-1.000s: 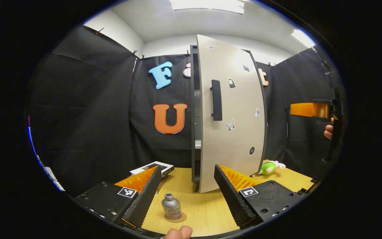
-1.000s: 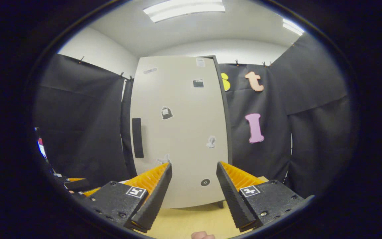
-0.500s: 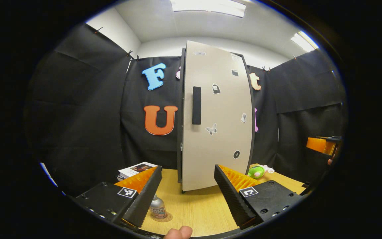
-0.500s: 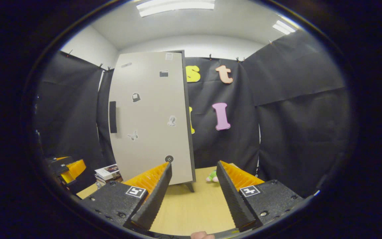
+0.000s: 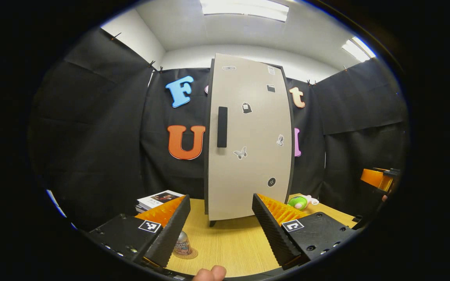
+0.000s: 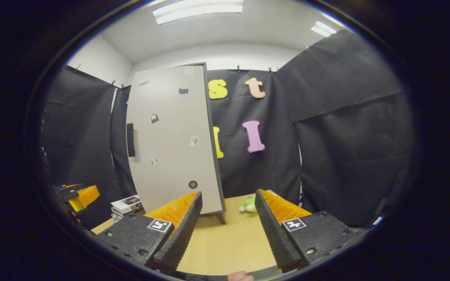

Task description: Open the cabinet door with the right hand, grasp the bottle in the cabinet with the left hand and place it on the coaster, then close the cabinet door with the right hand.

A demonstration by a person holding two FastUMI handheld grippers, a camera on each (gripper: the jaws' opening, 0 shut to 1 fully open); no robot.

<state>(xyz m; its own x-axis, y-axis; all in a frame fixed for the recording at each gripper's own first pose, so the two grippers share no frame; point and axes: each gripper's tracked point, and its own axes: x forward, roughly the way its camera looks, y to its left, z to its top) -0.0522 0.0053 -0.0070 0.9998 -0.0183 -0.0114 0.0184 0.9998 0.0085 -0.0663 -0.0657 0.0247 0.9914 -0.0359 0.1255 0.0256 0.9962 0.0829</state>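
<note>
Since a second ago the cabinet door (image 5: 248,136) has swung from ajar to flush with the cabinet frame, and both cameras have drawn back from it; the bottle has slid toward the lower left of the left gripper view.

Nearest, left gripper view: the left gripper (image 5: 221,230) stands wide, nothing between its two fingers. Just past its left finger the bottle (image 5: 181,244) stands upright on the coaster (image 5: 190,255), partly hidden by that finger. Placement reads as done; the gripper hangs back, likely to keep clear of the bottle.

Right gripper view: the right gripper (image 6: 228,228) is also wide and empty, over bare table (image 6: 225,246), well apart from the door. My read is that it has let the door go and the closing step is finished, so the task looks complete.

Middle distance: a stack of books (image 5: 158,199) lies left of the cabinet; a green plush toy (image 5: 301,201) lies to its right, near the back of the table. Neither belongs to the task.

Farthest: door shut, its black handle (image 5: 222,127) near the left edge. Hinges presumably on the right side.

Count: one bottle, one coaster, one cabinet with one door and one handle, two grippers, one toy. Stickers on the door: about six; the small ones at the top are hard to tell.
</note>
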